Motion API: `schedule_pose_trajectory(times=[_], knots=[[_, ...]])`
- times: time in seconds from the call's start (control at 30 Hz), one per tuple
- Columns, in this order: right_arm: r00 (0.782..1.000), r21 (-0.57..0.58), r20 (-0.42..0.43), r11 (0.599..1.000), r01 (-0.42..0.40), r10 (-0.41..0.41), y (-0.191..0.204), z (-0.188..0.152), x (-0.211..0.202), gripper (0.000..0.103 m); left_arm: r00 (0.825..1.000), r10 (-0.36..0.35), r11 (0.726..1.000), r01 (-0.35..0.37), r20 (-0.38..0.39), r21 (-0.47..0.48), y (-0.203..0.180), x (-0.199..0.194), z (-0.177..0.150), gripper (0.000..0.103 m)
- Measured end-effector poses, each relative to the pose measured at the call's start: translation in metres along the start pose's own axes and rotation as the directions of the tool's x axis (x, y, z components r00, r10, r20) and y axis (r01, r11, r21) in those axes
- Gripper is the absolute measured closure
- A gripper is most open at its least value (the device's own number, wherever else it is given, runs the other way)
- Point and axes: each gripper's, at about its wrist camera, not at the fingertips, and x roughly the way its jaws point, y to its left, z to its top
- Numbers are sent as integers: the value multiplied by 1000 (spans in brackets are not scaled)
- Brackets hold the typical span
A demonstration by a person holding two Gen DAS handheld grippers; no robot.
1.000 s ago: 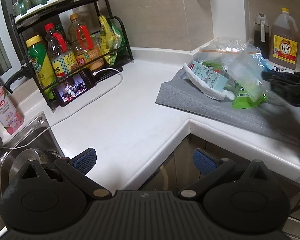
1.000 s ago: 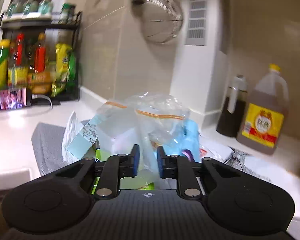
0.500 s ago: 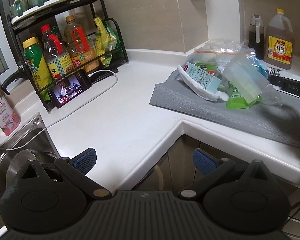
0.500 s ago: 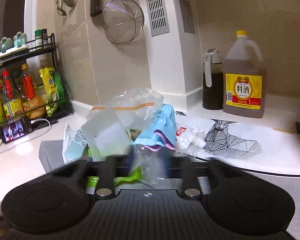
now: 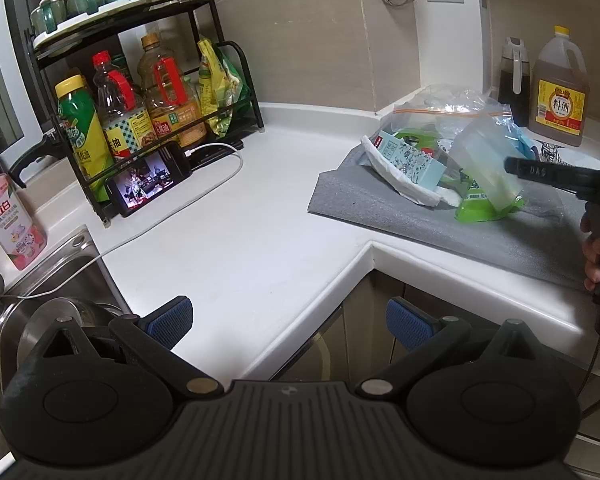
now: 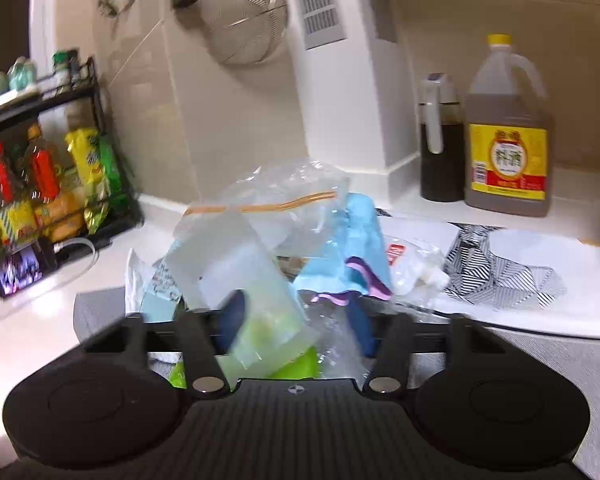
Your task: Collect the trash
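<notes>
**A:** How far along is the trash collecting?

**B:** Early, I'd judge. The trash pile (image 5: 440,160) sits heaped on the grey mat (image 5: 380,208) at the far side of the worktop (image 5: 240,220), at about two o'clock from the left tool (image 5: 288,320). There's a patterned carton (image 5: 408,160), a green packet (image 5: 484,208), a frosted pouch (image 6: 240,272) and a clear zip bag (image 6: 260,208) with an orange seal. No bin shows in either view, so I can't say where it all goes.

**A:** What are the tools doing?

**B:** The left tool hangs over the worktop's corner edge, jaws wide, nothing between them, well apart from the pile. The right tool (image 6: 296,320) is at the pile's near edge, dead ahead at twelve o'clock in its own view. Its jaws have just been closing, and the frosted pouch and some crinkled film lie between the pads (image 6: 360,320). The view is smeared, but the pads look apart, so I wouldn't call it a grip yet.

**A:** Is anything else on the worktop trash?

**B:** I doubt it. The bottle rack (image 5: 140,100) at ten o'clock and the two bottles (image 6: 508,152) at one o'clock look like kitchen stock.

**A:** So what's left?

**B:** Nearly everything: secure a piece, lift it clear, then work through the rest.
</notes>
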Motion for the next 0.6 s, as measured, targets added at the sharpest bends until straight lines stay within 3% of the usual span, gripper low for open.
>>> schedule_pose_trajectory(times=[0.03, 0.13, 0.37, 0.6], knots=[[1000, -13, -15, 1000, 9, -9, 2, 0, 3, 93, 1000, 0, 1000, 0, -1, -1, 0, 0, 0, 0], [1000, 13, -15, 1000, 20, -19, -3, -4, -1, 102, 1000, 0, 1000, 0, 8, -1, 1, -2, 1, 0], [991, 40, 85, 994, 105, -108, -35, -4, -61, 102, 1000, -7, 1000, 7, 2, -7, 1, 2, 2, 0], [980, 84, 21, 977, 196, -198, -77, -24, -97, 102, 1000, -20, 1000, 20, 7, 4, -5, 1, 2, 0]])
